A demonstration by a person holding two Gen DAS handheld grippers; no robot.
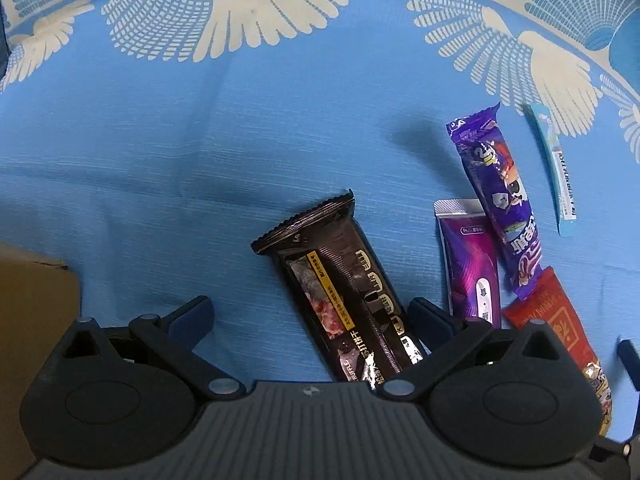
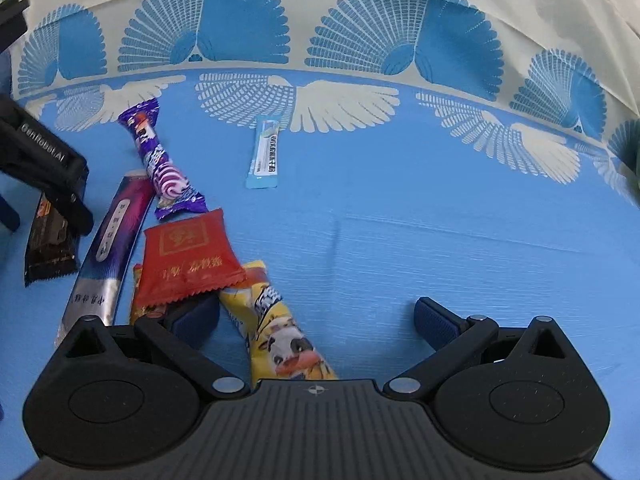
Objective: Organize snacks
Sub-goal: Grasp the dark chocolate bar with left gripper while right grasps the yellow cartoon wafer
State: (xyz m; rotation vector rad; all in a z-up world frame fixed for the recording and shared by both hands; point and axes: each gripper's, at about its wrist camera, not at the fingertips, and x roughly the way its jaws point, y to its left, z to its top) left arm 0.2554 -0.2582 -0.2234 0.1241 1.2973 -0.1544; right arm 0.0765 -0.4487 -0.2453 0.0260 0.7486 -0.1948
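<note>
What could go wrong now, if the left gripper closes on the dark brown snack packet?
1. The dark brown packet lies tilted between the open fingers of the left gripper, nearer the right-side one, so a close may pinch only one edge and twist it.
2. The purple sachet lies just beyond that finger and might be nudged.
3. The right gripper is close to the snack pile; the red packet overlaps the yellow one, so lifting either may drag the other.

A blue fan-patterned tablecloth (image 2: pixel 400 220) carries scattered snack packets (image 2: pixel 188 264) and a cardboard box (image 1: pixel 32 320).
</note>
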